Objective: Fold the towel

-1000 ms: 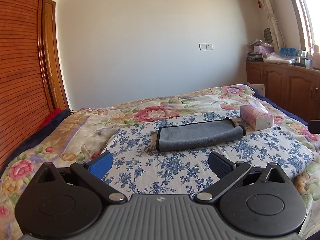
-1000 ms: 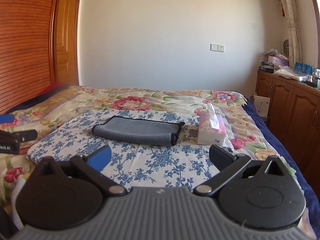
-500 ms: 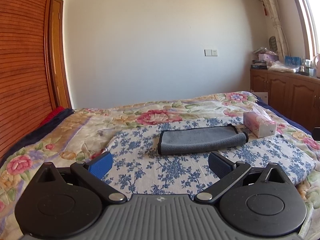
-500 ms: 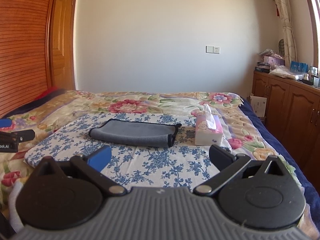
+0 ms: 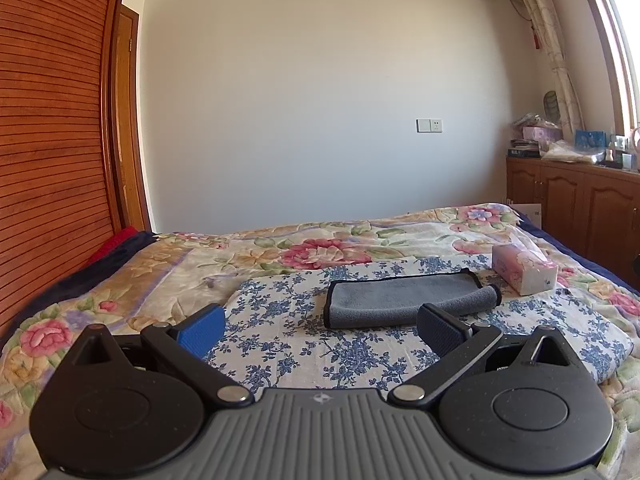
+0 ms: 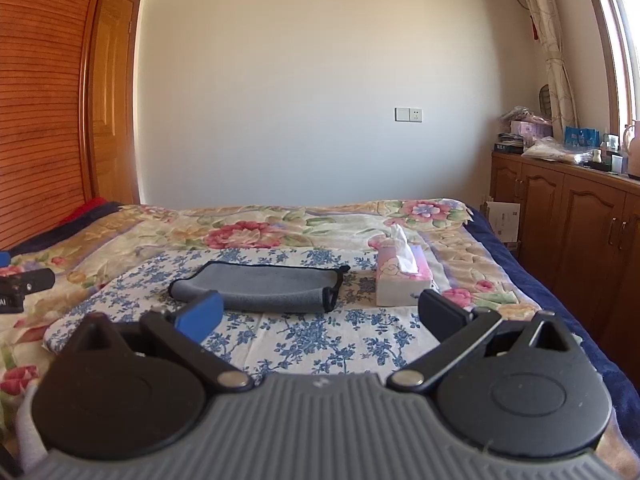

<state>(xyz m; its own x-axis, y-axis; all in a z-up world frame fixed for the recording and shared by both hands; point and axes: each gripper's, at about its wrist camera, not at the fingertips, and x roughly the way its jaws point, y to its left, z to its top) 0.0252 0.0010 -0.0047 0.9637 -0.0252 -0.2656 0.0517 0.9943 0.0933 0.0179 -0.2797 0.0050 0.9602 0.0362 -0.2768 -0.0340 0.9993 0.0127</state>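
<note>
A grey towel with dark edging (image 5: 408,298) lies folded into a long narrow strip on a blue-flowered white cloth (image 5: 360,356) on the bed. It also shows in the right wrist view (image 6: 264,288). My left gripper (image 5: 320,328) is open and empty, held back from the towel's near edge. My right gripper (image 6: 320,312) is open and empty, also short of the towel. The tip of the left gripper shows at the left edge of the right wrist view (image 6: 24,284).
A pink tissue box (image 5: 524,274) stands on the bed right of the towel, also in the right wrist view (image 6: 402,280). The floral bedspread (image 5: 320,246) runs to the far wall. Wooden cabinets (image 6: 568,232) line the right side; a wooden wardrobe (image 5: 48,152) is left.
Both grippers have pulled back and tilted upward, so the towel and bed sit lower in both views. The towel has not moved. Both grippers stay open.
</note>
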